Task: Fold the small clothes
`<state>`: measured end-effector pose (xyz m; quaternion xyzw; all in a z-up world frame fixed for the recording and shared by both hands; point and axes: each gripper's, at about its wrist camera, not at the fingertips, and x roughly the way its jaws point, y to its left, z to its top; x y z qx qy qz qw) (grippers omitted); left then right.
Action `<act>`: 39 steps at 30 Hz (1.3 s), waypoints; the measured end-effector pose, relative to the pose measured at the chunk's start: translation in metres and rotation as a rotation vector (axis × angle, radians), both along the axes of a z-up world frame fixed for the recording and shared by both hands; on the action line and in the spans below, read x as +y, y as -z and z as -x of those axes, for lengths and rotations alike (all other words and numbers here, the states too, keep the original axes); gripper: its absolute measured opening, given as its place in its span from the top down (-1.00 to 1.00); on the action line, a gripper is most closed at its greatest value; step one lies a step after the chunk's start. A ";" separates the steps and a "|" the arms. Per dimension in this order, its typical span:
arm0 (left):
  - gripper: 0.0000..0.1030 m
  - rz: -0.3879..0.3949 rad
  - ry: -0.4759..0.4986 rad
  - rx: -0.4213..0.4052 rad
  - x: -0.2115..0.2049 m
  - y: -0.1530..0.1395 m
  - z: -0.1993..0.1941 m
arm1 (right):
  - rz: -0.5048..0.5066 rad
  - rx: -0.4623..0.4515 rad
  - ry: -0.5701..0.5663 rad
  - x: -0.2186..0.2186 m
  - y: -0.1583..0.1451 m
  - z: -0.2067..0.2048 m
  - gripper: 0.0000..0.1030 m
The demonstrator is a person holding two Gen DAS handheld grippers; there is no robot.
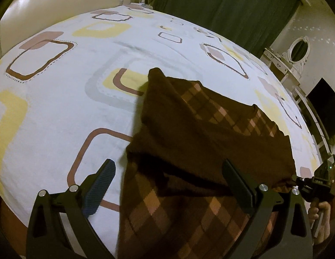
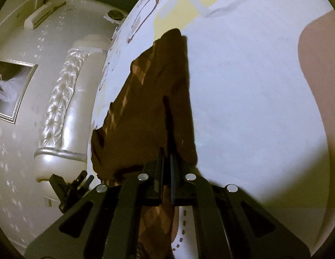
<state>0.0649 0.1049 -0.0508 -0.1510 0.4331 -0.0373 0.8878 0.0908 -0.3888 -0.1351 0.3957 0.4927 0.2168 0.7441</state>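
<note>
Brown fabric dominates both views: one small plaid garment point(image 1: 189, 151), two handheld grippers, one bed. The garment is dark brown, crossed by a diamond check of tan and pale pink squares, with plain brown panels folded loosely over the patterned ones. It lies rumpled on the bedsheet point(image 1: 59, 99), a white cloth printed with rounded squares in yellow, brown and grey, and one corner is lifted off the sheet.

The left gripper point(image 1: 174, 185) points steeply down at the bed, its jaws standing wide apart. The near edge of the garment runs between them, and neither pad visibly presses on it. One blue ribbed pad point(image 1: 102, 185) faces up over bare sheet at left; the other finger sits against the cloth at right.

The right gripper point(image 2: 166, 151) has its jaws drawn together on a bunched corner of the garment point(image 2: 150, 99), which stretches away from the fingertips in a taut, creased ridge above the sheet point(image 2: 254, 86). In the left wrist view that gripper point(image 1: 297, 180) appears at the far right edge, cloth pinched at its tip, with a person's hand point(image 1: 321, 213) wrapped round its handle below.

A cream tufted headboard point(image 2: 59, 99) and a dark green curtain point(image 1: 228, 6) frame the bed.
</note>
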 end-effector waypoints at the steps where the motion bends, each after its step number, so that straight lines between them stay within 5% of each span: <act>1: -0.90 -0.004 -0.003 -0.005 0.000 0.000 -0.001 | 0.013 0.007 -0.007 0.000 -0.002 -0.001 0.92; 6: -0.90 0.003 -0.001 -0.055 0.003 -0.007 -0.001 | 0.228 -0.101 -0.026 0.015 -0.053 -0.004 0.71; 12: -0.90 0.038 -0.047 -0.067 0.015 -0.002 -0.015 | 0.110 -0.210 -0.236 0.099 -0.091 -0.049 0.47; 18: -0.90 -0.109 -0.150 0.015 0.029 0.022 -0.030 | 0.136 -0.210 -0.525 0.242 -0.080 -0.123 0.46; 24: -0.90 -0.102 -0.174 0.041 0.044 0.045 -0.025 | 0.245 -0.184 -0.709 0.335 -0.049 -0.155 0.46; 34: -0.90 -0.112 -0.176 0.003 0.041 0.046 -0.017 | 0.129 -0.129 -0.855 0.391 -0.032 -0.175 0.48; 36: -0.90 -0.117 -0.176 0.000 0.040 0.047 -0.017 | 0.135 -0.108 -0.885 0.397 -0.026 -0.172 0.90; 39: -0.90 -0.124 -0.181 -0.004 0.039 0.048 -0.017 | 0.128 -0.223 -0.831 0.390 -0.048 -0.168 0.90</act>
